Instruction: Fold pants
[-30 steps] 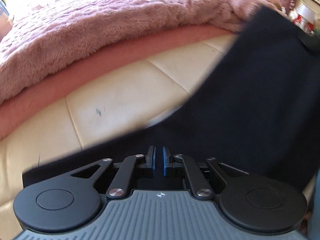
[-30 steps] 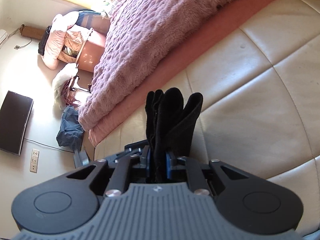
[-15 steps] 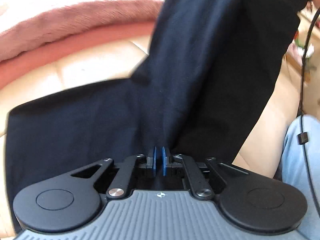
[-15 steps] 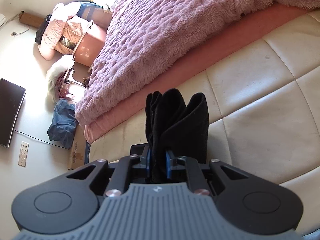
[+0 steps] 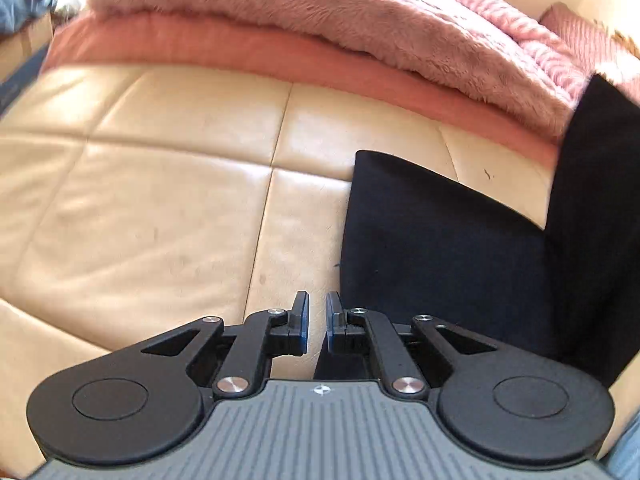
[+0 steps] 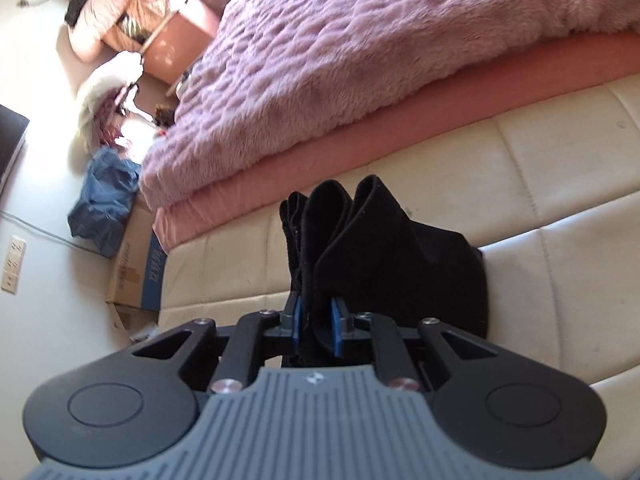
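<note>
Dark pants now sit at the right of the left wrist view, one panel flat on the cream leather cushion and a second strip rising up the right edge of the frame. Half a second earlier the same cloth hung across almost the whole view. Bare cushion has since taken over the left and centre.

The left gripper has its jaws drawn nearly together. Cushion shows through the slit at the tips and dark cloth lower down, and whether a thin hem is pinched there cannot be told.

The right gripper remains clenched on a bunched end of the pants, with three folds standing up between its blue pads as they did a second ago.

The garment appears to be in the middle of being carried over for a fold, with one end lifted and the rest spread on the seat. The fold is not yet laid.

A pink plush blanket over a salmon sheet crowds the far edge of the cushion, close to the flat panel, and could catch the cloth if it is swung that way. Beyond the seat, a cardboard box and a blue bundle sit on the floor, well clear.
</note>
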Motion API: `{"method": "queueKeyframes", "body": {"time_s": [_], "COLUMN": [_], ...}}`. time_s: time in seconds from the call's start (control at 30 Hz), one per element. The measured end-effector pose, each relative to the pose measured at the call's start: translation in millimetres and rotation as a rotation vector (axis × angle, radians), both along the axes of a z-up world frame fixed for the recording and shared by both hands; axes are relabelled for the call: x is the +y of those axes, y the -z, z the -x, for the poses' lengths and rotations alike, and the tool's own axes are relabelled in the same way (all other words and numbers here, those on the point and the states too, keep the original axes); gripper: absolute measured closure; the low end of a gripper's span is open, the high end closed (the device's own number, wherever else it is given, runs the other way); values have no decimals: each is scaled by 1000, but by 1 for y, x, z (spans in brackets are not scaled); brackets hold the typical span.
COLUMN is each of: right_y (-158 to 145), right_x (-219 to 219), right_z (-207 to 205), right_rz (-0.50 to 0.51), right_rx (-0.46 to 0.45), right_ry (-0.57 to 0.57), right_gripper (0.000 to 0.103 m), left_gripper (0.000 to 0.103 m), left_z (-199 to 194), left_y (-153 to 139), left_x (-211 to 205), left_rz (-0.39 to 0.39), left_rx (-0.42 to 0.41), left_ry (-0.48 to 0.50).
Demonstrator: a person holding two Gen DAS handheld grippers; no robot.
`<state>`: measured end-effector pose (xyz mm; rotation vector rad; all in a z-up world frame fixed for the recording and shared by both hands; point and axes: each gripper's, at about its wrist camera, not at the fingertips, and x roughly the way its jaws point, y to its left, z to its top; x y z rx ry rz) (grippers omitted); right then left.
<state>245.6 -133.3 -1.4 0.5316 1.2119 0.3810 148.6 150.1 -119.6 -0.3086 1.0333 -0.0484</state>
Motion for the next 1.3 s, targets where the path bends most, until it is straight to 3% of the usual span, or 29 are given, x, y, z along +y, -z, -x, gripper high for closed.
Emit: {"method": "queueKeyframes", "body": {"time_s": [0.1,0.37,0.73,0.87,1.0,1.1,1.13,1.3], "right_y": [21,97,150,149,122,100,95,91], "right_x": [42,118,160,162,156,129,119,61], "right_z": [-12,-30,-30,-29,-26,-26,-26,-15], "right_rz": [50,140,136,7,35,45,62,171], "right_rx": [35,155,233,263,159,69,39,-77], "right_ry": [-40,-79,-99,-129,-184,-173,-163,-129], "right_gripper": [93,93,92,87,82,82,82,84], "left_gripper": [96,96,96,95,85,67,60,48], "left_z": [1,8,10,15,16,8,3,-31], "left_y": [14,30,33,22,5,-4,-6,-4], "left_x": [11,32,41,48,51,44,40,12], "left_rz": [134,276,308,289,300,313,306,248], "left_rx": [24,35,31,1,-46,-76,-87,-102], "left_ry": [-38,-72,-86,-128,-134,-100,-89,17]}}
